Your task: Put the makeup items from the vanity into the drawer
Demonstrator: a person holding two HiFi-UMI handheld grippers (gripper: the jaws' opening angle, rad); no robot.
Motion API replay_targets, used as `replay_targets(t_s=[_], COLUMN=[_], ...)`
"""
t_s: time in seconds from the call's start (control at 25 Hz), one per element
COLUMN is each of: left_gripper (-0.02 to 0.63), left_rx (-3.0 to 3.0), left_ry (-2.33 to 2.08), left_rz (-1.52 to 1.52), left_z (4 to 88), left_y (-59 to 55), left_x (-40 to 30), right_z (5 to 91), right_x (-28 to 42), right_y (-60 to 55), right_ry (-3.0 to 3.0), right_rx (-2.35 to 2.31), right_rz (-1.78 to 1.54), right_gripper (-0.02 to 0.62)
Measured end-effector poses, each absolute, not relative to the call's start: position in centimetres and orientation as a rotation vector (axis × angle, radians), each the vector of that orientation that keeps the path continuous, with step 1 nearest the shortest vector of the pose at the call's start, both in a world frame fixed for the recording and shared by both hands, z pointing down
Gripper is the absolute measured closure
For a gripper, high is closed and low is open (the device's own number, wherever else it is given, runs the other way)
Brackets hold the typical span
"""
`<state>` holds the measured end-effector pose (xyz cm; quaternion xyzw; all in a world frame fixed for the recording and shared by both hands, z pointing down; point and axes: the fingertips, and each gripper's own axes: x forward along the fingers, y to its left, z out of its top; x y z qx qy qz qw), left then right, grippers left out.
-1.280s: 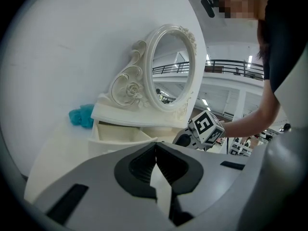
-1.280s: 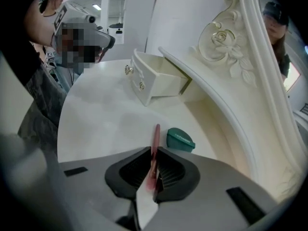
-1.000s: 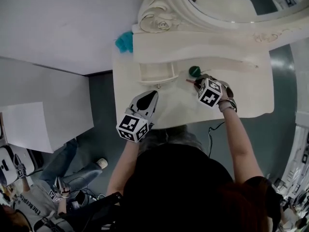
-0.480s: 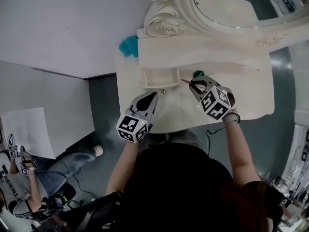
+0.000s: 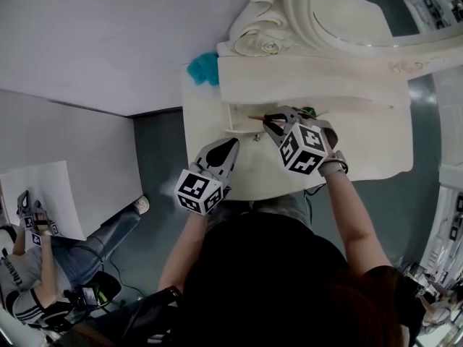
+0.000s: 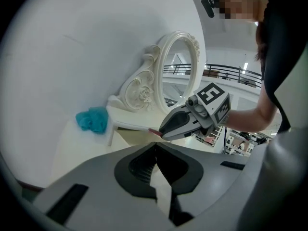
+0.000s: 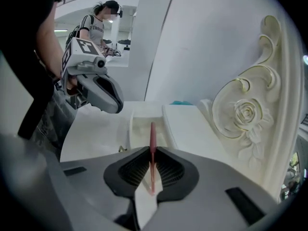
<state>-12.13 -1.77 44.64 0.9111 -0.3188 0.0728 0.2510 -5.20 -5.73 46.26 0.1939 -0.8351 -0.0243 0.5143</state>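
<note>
A thin pink makeup pencil [image 7: 152,143] sticks out forward from my right gripper [image 7: 151,154], which is shut on it. In the head view that gripper [image 5: 269,122] hovers at the right end of the small open drawer [image 5: 239,121] under the vanity's raised shelf, with the pencil [image 5: 257,118] pointing over the drawer. The drawer's pale inside [image 7: 144,126] lies just beyond the pencil tip. A dark green item [image 5: 309,111] is mostly hidden behind the right gripper. My left gripper [image 5: 228,146] hangs over the vanity's front edge, shut on nothing [image 6: 155,146].
A teal puff [image 5: 205,69] lies at the vanity's back left corner. The ornate mirror frame [image 5: 289,20] rises behind the shelf [image 5: 311,78]. A white wall panel [image 5: 87,42] stands to the left. A person [image 5: 36,280] sits on the floor at lower left.
My right gripper has carried the pink pencil leftward from beside the green item to the open drawer. The left gripper has held its place.
</note>
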Motion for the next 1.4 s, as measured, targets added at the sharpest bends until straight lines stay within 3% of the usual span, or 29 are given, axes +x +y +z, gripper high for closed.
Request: replay_targets(t_s=[1.16, 1.4], left_gripper=[0.592, 0.592], left_rx=[2.475, 2.508], left_ry=[-0.849, -0.814], left_rz=[0.138, 0.138], left_z=[44.1, 44.0], left_y=[-1.6, -1.4], left_x=[-14.3, -13.0], right_z=[46.8, 45.7], right_x=[-7.2, -6.5], right_y=[-4.9, -3.8], right_ry=[-2.016, -2.102], right_rx=[0.506, 0.632], right_rz=[-0.002, 0.094], right_gripper=[0.545, 0.572])
